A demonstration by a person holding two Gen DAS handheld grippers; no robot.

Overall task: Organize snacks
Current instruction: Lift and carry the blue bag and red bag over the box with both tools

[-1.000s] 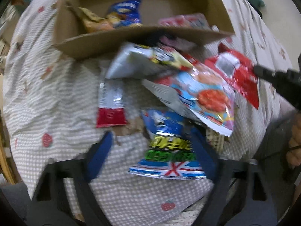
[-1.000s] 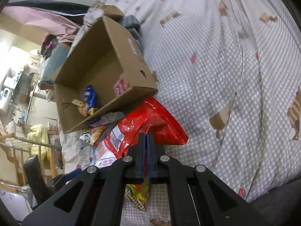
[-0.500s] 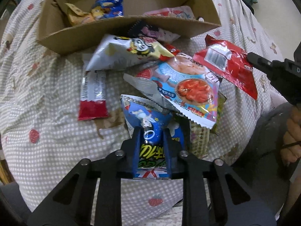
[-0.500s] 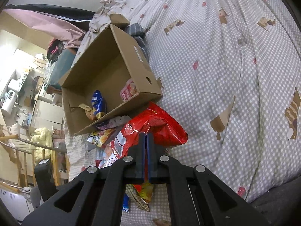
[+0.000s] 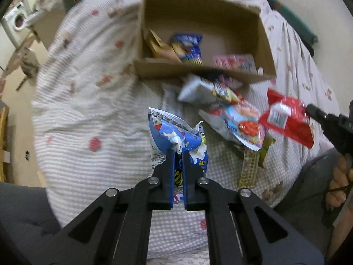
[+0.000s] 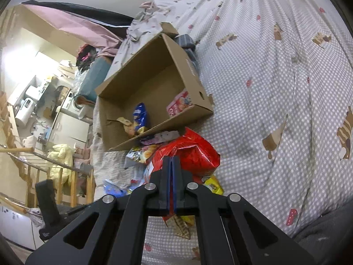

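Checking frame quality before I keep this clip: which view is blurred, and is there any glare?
Left wrist view: motion-smeared across the cardboard box and loose packets; the held blue snack bag stays sharp. Right wrist view: sharp overall, with blown-out brightness at left and glare on the red snack bag.

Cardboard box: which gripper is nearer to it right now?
Right, by a narrow margin. The right gripper, clamping the red snack bag, sits just before the cardboard box opening; the left gripper, holding the blue snack bag, hangs farther back.

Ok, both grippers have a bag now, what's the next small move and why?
Probably carry the blue snack bag forward over the cardboard box and release. The left gripper is shut on it, the box lies open just ahead, already holding packets. The right gripper, clamping the red bag, can follow.
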